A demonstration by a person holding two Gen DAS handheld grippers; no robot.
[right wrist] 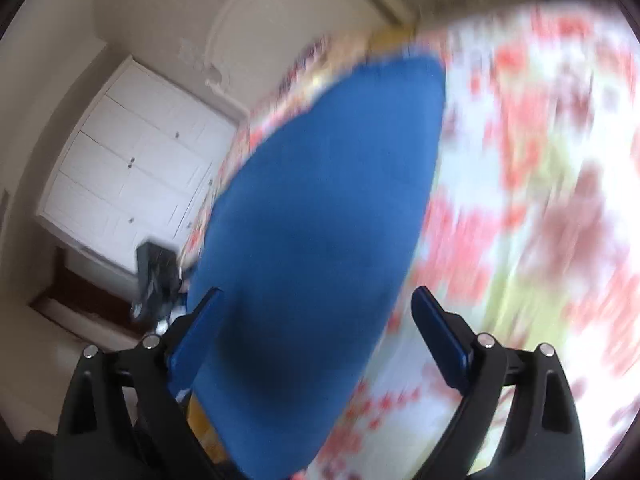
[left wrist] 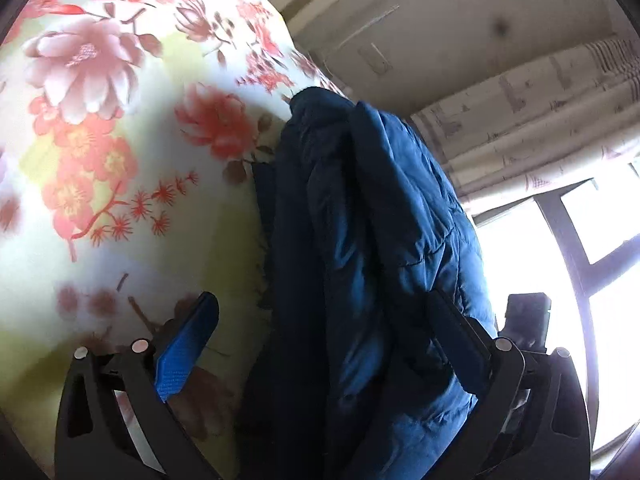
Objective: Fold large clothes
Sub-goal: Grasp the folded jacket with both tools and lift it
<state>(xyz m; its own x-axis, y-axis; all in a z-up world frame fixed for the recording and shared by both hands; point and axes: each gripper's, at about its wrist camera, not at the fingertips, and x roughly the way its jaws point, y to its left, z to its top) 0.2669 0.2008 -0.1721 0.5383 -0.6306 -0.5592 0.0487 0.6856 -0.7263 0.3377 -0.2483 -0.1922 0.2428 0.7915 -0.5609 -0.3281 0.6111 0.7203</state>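
We find the blue padded jacket [left wrist: 372, 248] lying bunched on the floral bedsheet [left wrist: 100, 128], occupying the centre of the left wrist view and running from about 12 o'clock down to 6 o'clock between the fingers. The left gripper [left wrist: 324, 320] stands spread wide: one blue pad shows at 8 o'clock, clear of the cloth, while the opposite finger at 4 o'clock is pressed against or partly buried in the jacket's folds. It pinches nothing that we can confirm.

In the right wrist view, heavily blurred, the jacket [right wrist: 320, 208] fills the centre as a smooth blue panel over the bedsheet [right wrist: 540, 200]. The right gripper [right wrist: 316, 308] is likewise spread, its fingers flanking the fabric at 8 and 4 o'clock; whether the 8 o'clock pad touches the cloth we cannot tell. A white cupboard [right wrist: 132, 164] stands at 9 o'clock.

Our judgement: the work is between grasps, with both claws positioned astride the garment ahead of a fold. The next move calls for closing each claw on an edge or seam, not on loose bulk, since the padded layers look likely to slip or gather unevenly.
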